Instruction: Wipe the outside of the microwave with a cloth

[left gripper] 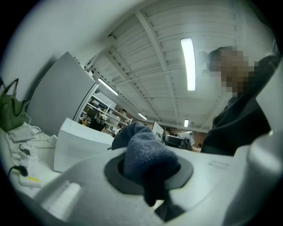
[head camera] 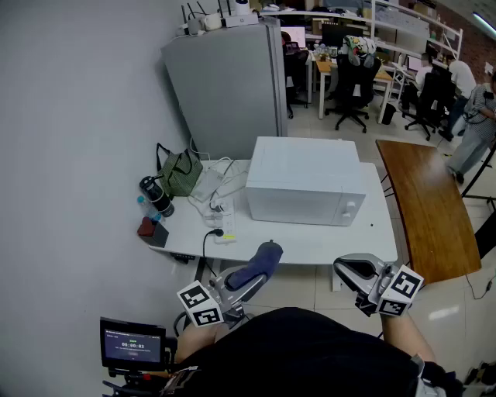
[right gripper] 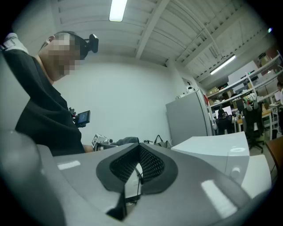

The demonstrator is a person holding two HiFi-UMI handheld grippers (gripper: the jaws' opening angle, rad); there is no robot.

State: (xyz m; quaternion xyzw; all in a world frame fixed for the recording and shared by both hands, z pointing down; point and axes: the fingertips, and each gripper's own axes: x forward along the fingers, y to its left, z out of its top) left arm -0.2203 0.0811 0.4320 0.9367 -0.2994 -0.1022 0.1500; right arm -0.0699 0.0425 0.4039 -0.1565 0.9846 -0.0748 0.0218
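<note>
A plain grey wall runs beside the white desk. A grey cabinet stands behind, with a wooden table to the right and black office chairs beyond.

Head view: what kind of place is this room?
Likely a shared office or lab: rolling office chairs at desks behind, storage shelves, and a white microwave on a work table.

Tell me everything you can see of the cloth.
The cloth is dark blue with a coarse, knitted look, bunched into a thick wad. The left tool is shut on its lower end, and the rest sticks out past the jaws, folded over at the top. In the head view it is held by the front edge of the table, apart from the microwave. Only the tool touches it.
</note>
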